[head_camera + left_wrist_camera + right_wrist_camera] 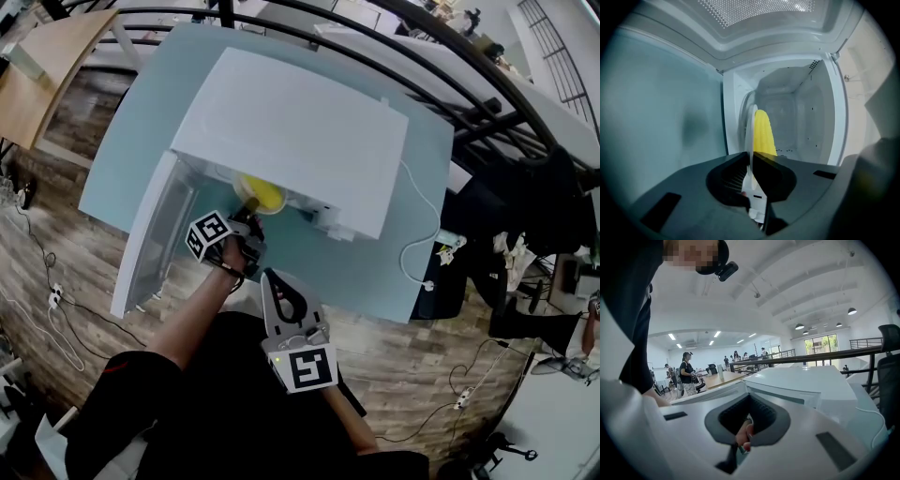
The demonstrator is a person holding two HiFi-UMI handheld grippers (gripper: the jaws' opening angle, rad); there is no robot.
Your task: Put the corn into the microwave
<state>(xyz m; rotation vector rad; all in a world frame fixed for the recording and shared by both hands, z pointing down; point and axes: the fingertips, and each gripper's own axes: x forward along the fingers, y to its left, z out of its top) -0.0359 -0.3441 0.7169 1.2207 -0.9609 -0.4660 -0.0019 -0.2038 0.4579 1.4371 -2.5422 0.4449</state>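
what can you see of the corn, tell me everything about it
The corn is one bright yellow cob with rows of kernels showing and no husk visible. It lies on a thin white plate, which the tongs of the left gripper clamp by its rim. Cob and plate are held at the mouth of the open white microwave. In the head view the microwave's top edge hides the cob's far end.

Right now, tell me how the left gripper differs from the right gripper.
Colour: the left gripper is dark, the right gripper white.
Load: the left gripper's fingers clamp the rim of a white plate carrying the corn; the right gripper holds nothing.
Place: the left gripper is at the open microwave's mouth; the right gripper hangs near the person's body.
Both are shut.
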